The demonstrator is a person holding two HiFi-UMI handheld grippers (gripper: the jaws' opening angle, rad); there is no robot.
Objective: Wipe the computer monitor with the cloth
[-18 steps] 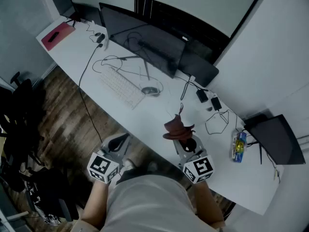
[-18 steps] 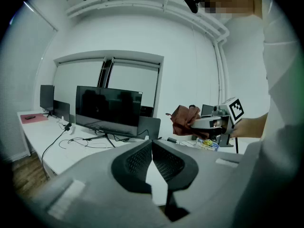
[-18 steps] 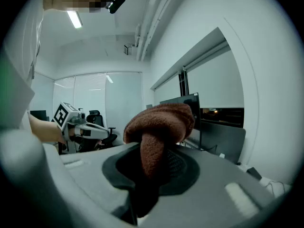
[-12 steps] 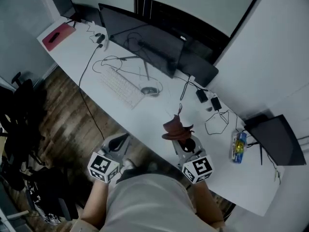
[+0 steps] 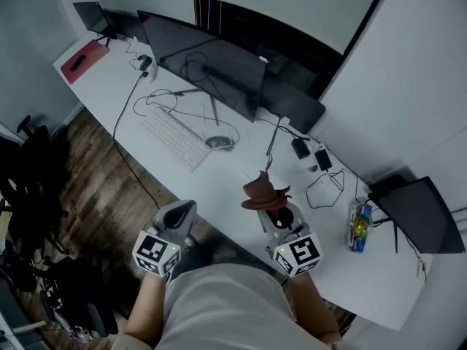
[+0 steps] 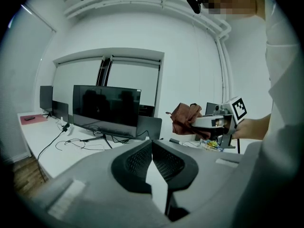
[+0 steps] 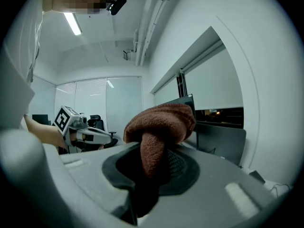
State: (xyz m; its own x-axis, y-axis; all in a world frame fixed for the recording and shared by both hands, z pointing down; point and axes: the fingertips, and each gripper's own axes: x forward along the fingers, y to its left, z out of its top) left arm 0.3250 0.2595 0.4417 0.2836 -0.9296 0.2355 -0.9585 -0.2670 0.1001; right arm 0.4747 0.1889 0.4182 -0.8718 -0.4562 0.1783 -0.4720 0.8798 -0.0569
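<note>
The wide dark computer monitor [image 5: 211,70] stands at the back of the white desk [image 5: 219,181]; it shows too in the left gripper view [image 6: 107,106]. My right gripper [image 5: 271,208] is over the desk's near edge, shut on a brown cloth [image 5: 261,192] that bunches above its jaws [image 7: 161,122]. The cloth is well short of the screen. My left gripper [image 5: 182,210] hangs off the desk's front edge, over the floor. Its jaws meet at the tips [image 6: 152,144] with nothing between them. From there I see the right gripper [image 6: 209,122] holding the cloth [image 6: 185,119].
A keyboard [image 5: 171,135], a mouse [image 5: 217,142] and loose cables [image 5: 164,97] lie in front of the monitor. A smaller dark screen [image 5: 295,106] stands to its right, another [image 5: 416,214] at far right. A yellow-blue bottle [image 5: 357,224] and a red notebook [image 5: 80,57] lie on the desk. Black chairs [image 5: 29,166] stand left.
The head view has shifted a little, so the desk and monitor sit further left. Both grippers keep nearly the same places, and the right one still holds the cloth.
</note>
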